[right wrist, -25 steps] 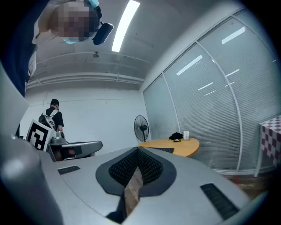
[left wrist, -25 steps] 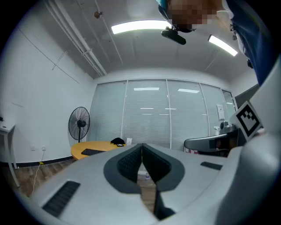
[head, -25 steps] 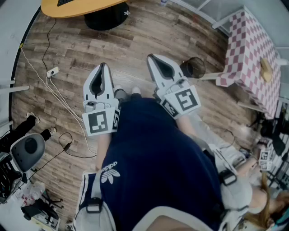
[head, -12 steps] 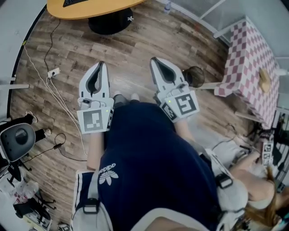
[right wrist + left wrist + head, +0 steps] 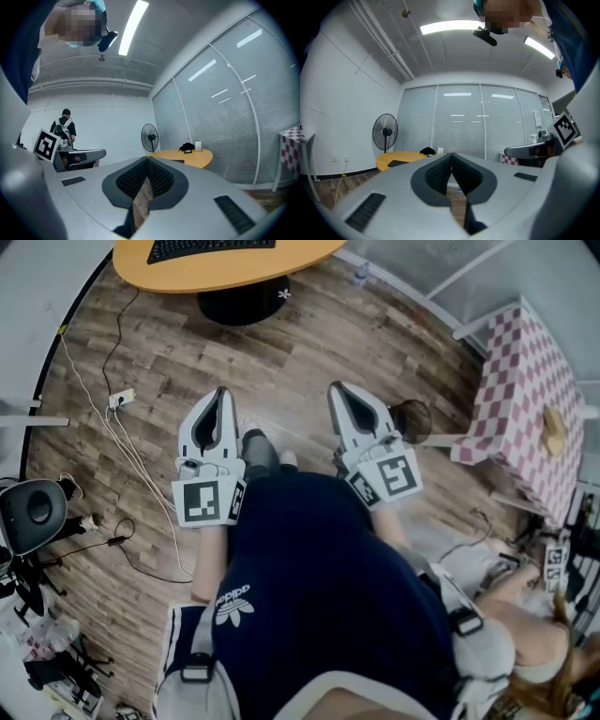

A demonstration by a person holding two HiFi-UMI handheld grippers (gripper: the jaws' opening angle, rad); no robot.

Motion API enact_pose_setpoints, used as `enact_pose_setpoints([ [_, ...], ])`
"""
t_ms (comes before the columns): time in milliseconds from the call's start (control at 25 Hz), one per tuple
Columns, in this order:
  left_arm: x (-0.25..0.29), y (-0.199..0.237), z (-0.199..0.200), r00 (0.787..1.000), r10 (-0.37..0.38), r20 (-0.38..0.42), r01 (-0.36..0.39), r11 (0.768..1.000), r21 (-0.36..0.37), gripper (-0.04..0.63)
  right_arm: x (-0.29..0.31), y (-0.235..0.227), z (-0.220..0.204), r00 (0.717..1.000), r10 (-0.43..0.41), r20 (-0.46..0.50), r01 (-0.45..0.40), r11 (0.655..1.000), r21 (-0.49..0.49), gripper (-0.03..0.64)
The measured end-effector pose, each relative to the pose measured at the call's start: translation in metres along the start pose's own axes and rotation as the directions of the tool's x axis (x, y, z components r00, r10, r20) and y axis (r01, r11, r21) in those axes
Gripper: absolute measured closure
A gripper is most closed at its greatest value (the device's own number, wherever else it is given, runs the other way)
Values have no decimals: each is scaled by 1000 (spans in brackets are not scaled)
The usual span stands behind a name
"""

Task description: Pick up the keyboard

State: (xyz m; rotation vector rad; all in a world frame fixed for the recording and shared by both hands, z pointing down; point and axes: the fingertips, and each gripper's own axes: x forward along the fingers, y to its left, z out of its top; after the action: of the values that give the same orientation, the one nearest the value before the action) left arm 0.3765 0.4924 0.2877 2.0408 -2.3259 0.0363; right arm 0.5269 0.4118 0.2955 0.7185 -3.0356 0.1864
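A black keyboard point(image 5: 211, 247) lies on a round orange table point(image 5: 225, 268) at the top edge of the head view, well ahead of both grippers. My left gripper point(image 5: 221, 395) and my right gripper point(image 5: 339, 390) are held level over the wooden floor, side by side, both shut with nothing between their jaws. In the left gripper view the keyboard point(image 5: 397, 163) shows as a dark strip on the far table point(image 5: 401, 158), beyond my shut left gripper point(image 5: 451, 154). The right gripper view shows the same table point(image 5: 187, 157) past my shut right gripper point(image 5: 146, 159).
The table's black base point(image 5: 246, 301) stands on the floor. White cables and a power strip point(image 5: 120, 399) run along the left. A checkered table point(image 5: 530, 381) and a dark round bin point(image 5: 410, 418) stand at the right, an office chair point(image 5: 37, 512) at the left. A standing fan point(image 5: 384, 133) is by the wall.
The orange table has come further into view at the top, and the keyboard on it now shows. Both grippers have moved forward over the floor, still shut.
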Motion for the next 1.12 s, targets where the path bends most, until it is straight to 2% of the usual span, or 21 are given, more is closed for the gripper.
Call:
enact_pose_setpoints([
  [360,61,68,0,1000,-16,-8,16,1000,-17,592,87,-16,-5,998,-36,-42,37,999,20,614],
  [760,136,173,40,997,-68,24,68,998,16,592,216,-20,39,996,-83,8,83,997,1,614],
  [1120,155,237,24,1000,-14,-5,14,1000,-23,592,253,-23,29,987,-161,-6,161,987,-2,614],
])
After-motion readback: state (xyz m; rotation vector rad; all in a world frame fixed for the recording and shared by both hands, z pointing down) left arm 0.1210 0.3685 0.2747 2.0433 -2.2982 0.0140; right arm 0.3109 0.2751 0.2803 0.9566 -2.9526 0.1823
